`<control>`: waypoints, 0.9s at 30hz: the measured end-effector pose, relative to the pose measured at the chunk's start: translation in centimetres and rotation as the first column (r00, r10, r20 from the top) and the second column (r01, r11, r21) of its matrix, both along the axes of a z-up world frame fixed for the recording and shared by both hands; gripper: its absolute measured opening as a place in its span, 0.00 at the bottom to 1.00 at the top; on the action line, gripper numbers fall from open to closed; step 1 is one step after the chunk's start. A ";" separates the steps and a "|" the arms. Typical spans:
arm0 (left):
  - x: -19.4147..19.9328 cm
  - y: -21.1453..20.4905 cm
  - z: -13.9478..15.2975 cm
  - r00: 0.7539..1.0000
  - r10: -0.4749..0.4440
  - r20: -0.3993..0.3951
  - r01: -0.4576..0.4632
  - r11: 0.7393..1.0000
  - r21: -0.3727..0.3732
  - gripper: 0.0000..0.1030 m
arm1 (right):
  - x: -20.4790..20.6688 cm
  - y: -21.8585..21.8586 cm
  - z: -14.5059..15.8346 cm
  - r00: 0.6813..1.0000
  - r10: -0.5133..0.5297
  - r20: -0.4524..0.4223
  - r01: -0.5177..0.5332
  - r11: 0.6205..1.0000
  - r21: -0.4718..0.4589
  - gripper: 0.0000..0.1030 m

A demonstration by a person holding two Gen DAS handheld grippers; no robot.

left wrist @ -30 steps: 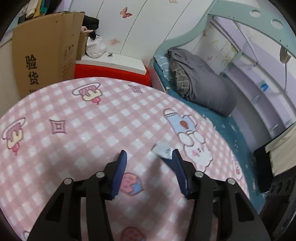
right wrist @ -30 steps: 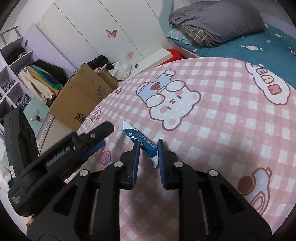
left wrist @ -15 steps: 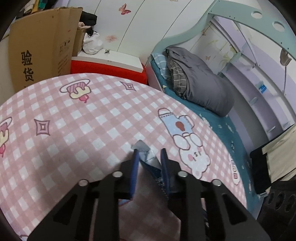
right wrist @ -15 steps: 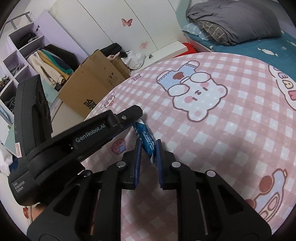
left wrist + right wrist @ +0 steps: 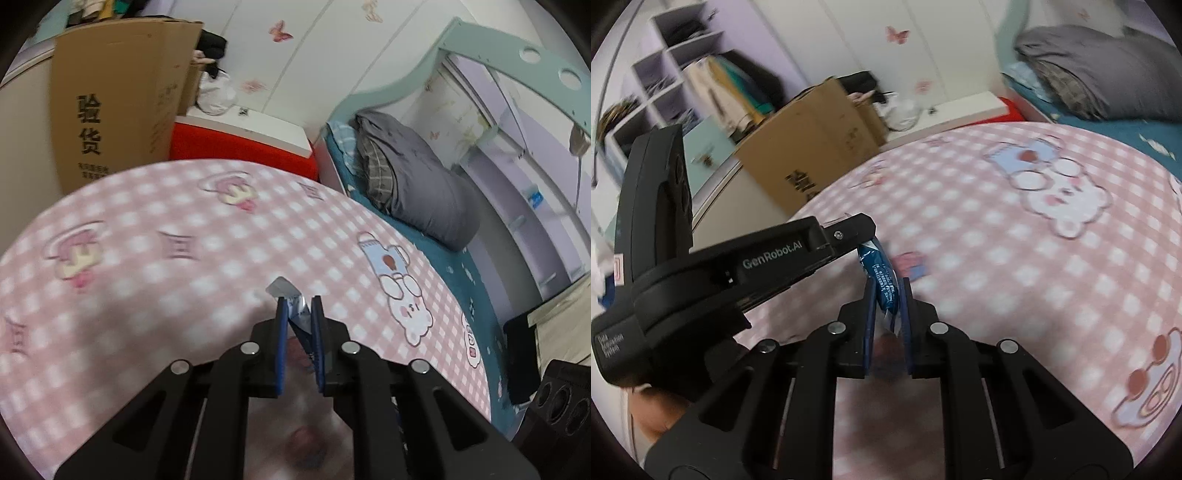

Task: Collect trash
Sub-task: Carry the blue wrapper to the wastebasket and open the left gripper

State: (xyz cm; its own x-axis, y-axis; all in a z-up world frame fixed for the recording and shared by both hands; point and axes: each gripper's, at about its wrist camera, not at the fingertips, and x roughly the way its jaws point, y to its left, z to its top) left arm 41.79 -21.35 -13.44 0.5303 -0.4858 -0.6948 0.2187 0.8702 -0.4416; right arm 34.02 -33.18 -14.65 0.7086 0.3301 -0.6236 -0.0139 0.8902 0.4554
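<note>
Blue foil snack wrapper (image 5: pixel 882 282) sits pinched between both my grippers, left gripper (image 5: pixel 300 314) and right gripper (image 5: pixel 886 291) closing on it, above pink checked tablecloth (image 5: pixel 1015 266). Pickup step; next needs a bin, none visible.

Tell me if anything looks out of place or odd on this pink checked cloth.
One oddity: the blue wrapper is gripped at both ends at once, by the left gripper and the right gripper, both closing on it, and looks raised off the pink checked cloth. Nothing else seems spilled or damaged.
</note>
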 end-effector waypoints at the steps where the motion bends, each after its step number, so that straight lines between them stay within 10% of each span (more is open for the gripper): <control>1: -0.2 1.0 0.2 1.000 0.009 0.001 -0.009 1.000 -0.007 0.11 | -0.1 1.1 0.4 1.000 0.018 0.007 -0.018 1.000 -0.004 0.12; 12: -5.0 16.9 2.4 0.980 0.196 0.041 -0.194 0.980 -0.053 0.11 | -1.6 16.9 2.6 0.965 0.260 0.034 -0.257 0.964 -0.074 0.12; 27: -13.0 41.5 -0.4 0.872 0.490 0.004 -0.489 0.870 -0.061 0.11 | -3.6 39.8 -0.8 0.820 0.570 -0.040 -0.571 0.815 -0.100 0.12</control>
